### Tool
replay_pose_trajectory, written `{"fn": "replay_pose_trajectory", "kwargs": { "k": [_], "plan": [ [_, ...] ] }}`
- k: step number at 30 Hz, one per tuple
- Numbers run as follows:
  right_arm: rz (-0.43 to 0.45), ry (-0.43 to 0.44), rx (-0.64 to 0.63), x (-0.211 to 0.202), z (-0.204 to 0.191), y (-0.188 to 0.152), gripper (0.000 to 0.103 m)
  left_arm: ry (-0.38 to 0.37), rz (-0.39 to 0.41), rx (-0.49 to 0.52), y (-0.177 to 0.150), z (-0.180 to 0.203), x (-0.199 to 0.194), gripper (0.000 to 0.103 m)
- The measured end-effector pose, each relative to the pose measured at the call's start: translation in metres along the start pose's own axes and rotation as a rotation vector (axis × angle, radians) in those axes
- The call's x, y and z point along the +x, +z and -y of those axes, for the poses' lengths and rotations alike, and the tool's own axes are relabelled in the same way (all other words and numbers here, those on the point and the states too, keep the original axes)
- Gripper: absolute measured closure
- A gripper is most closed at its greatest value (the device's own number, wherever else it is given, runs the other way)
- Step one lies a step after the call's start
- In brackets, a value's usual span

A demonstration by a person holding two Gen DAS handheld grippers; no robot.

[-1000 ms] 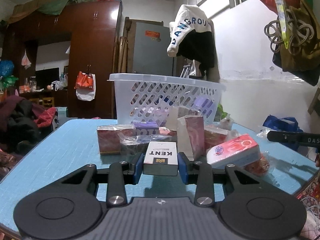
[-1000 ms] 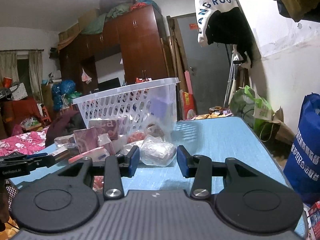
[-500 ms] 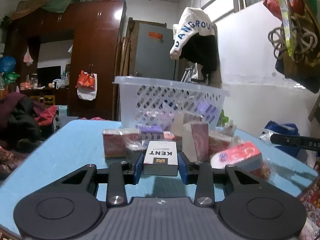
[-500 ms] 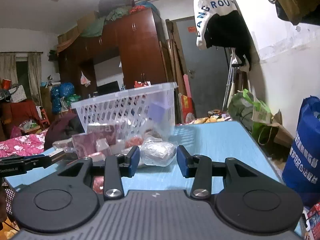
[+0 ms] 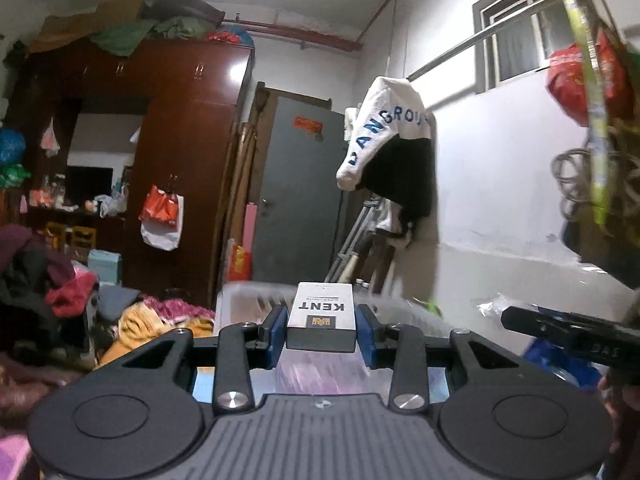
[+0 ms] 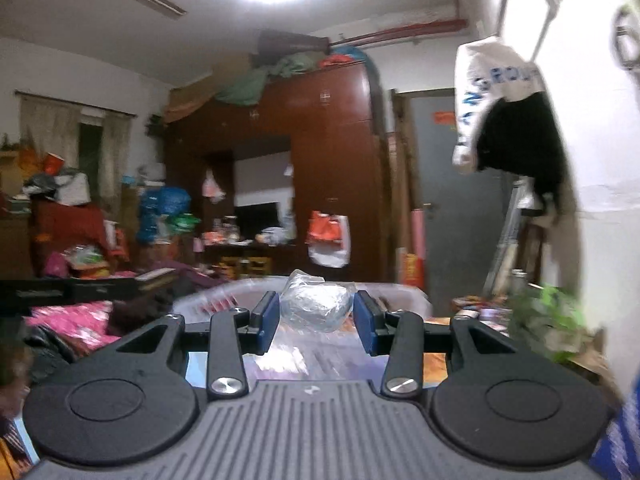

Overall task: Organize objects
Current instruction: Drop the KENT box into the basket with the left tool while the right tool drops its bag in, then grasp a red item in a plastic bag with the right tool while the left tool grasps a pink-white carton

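My left gripper (image 5: pixel 322 330) is shut on a white KENT box (image 5: pixel 322 314) and holds it lifted, above the near rim of the white plastic laundry basket (image 5: pixel 244 292). My right gripper (image 6: pixel 316 322) is shut on a clear plastic-wrapped bundle (image 6: pixel 314 306), also raised, just in front of the basket's rim (image 6: pixel 400 292). The basket is blurred in both views and its contents are hard to make out. The right gripper's finger (image 5: pixel 560 326) shows at the right edge of the left wrist view.
A dark wooden wardrobe (image 5: pixel 168 140) and a grey door (image 5: pixel 300 196) stand behind. A white and black jacket (image 5: pixel 392 148) hangs on the right wall. Clothes are piled at the left (image 5: pixel 52 280). The blue table is mostly hidden under the grippers.
Both grippers have risen from the table with their loads, and the views now look over the basket's rim. The pile of boxes on the table has dropped out of sight.
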State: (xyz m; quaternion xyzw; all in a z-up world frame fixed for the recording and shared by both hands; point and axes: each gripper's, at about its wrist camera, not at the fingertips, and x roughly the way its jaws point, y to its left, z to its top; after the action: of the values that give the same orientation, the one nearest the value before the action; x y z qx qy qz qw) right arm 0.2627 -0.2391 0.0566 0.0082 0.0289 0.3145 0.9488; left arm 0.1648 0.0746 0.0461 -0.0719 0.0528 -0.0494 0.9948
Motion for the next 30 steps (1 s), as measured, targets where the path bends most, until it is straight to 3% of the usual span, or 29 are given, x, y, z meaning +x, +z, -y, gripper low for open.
{"fn": "replay_pose_trajectory", "kwargs": {
  "k": [6, 7, 9, 10, 11, 16, 22, 27, 30],
  "plan": [
    [-0.083, 0.029, -0.029, 0.076, -0.001, 0.022, 0.058, 0.034, -0.123, 0.008, 0.022, -0.003, 0.083, 0.06],
    [-0.127, 0.037, -0.042, 0.088, -0.002, 0.02, 0.055, 0.033, -0.132, 0.033, 0.021, -0.002, 0.092, 0.042],
    [-0.186, 0.007, -0.045, 0.101, -0.001, 0.01, 0.036, 0.046, -0.181, 0.052, 0.016, 0.0, 0.108, 0.013],
    [-0.202, -0.014, -0.046, 0.102, -0.001, 0.006, 0.021, 0.058, -0.2, 0.044, 0.012, -0.001, 0.11, 0.015],
    [-0.201, -0.015, -0.045, 0.097, 0.0, 0.003, 0.015, 0.048, -0.204, 0.042, 0.008, -0.002, 0.104, 0.015],
    [-0.168, -0.014, 0.051, 0.023, 0.01, -0.028, 0.002, -0.013, -0.146, 0.049, -0.019, 0.01, 0.04, 0.015],
    [-0.203, -0.03, 0.105, -0.054, 0.001, -0.091, 0.002, -0.082, -0.165, 0.092, -0.084, 0.044, -0.02, 0.015],
    [-0.209, 0.008, 0.139, -0.075, -0.004, -0.104, 0.003, -0.065, -0.154, 0.141, -0.094, 0.062, -0.028, 0.015],
    [-0.223, 0.014, 0.101, -0.07, -0.013, -0.108, 0.015, -0.038, -0.183, 0.148, -0.097, 0.064, -0.02, 0.015]
  ]
}}
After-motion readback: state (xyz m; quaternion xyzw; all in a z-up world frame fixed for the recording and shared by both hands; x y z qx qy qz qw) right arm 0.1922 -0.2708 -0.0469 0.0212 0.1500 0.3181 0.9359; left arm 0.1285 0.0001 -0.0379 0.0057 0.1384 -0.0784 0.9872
